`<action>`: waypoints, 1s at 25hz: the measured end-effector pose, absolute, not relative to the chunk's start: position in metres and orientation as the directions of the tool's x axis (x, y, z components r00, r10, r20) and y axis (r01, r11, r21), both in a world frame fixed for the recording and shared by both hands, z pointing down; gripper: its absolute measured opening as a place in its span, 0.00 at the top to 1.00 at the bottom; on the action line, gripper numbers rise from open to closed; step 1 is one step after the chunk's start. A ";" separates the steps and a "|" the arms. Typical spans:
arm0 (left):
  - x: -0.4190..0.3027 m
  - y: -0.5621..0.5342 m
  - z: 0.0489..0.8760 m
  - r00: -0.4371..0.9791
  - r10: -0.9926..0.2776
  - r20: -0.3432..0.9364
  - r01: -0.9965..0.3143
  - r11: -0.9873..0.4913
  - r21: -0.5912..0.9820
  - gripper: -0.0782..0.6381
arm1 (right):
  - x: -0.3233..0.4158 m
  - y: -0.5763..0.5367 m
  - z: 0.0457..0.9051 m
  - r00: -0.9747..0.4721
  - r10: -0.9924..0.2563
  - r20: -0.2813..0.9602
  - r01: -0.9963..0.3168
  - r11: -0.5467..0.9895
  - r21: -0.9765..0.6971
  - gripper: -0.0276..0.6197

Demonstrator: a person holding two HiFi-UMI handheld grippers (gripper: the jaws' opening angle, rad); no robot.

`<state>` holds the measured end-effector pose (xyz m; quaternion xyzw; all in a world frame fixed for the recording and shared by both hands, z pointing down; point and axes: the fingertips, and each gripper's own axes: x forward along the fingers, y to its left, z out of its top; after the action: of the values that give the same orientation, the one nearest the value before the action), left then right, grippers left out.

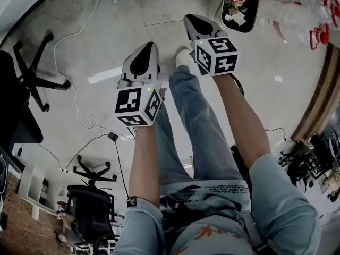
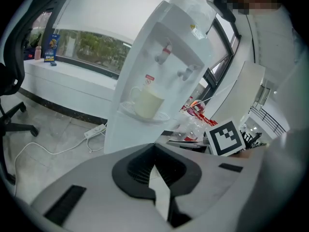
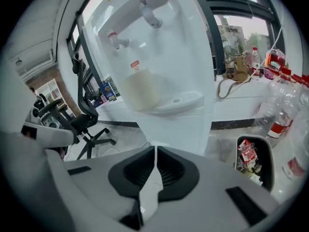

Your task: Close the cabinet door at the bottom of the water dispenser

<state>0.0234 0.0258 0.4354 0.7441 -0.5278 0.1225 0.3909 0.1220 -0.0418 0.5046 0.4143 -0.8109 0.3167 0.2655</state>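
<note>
grey pads of the left claw (image 2: 155, 153) meet with nothing between them, and the right claw (image 3: 155, 152) is pressed together just as empty. that makes sense to me: a door wants a blunt nudge, not a grip. the person holds both out over their own legs, angled down at the water dispenser (image 3: 164, 57), which stands just ahead on the floor (image 1: 106, 36). a cream mug (image 2: 147, 103) sits on its drip tray. the cabinet door is below that tray. the strip of front panel showing there looks flat and flush, so i'd guess it is shut or nearly so, but the claw bodies hide its lower part. neither claw touches the dispenser. a bin (image 3: 253, 161) of rubbish stands to one side and an office chair (image 3: 87, 124) to the other.
</note>
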 end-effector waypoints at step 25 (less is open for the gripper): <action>-0.071 -0.011 0.229 0.382 -0.825 0.418 -0.882 -0.191 0.430 0.86 | 0.011 -0.026 0.242 -0.728 -0.520 0.447 -0.685 0.527 -0.503 0.92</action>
<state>-0.0708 -0.0114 0.2289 0.7701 -0.5542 0.0463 0.3125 0.0114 -0.0256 0.2418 0.3483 -0.8653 0.3394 0.1215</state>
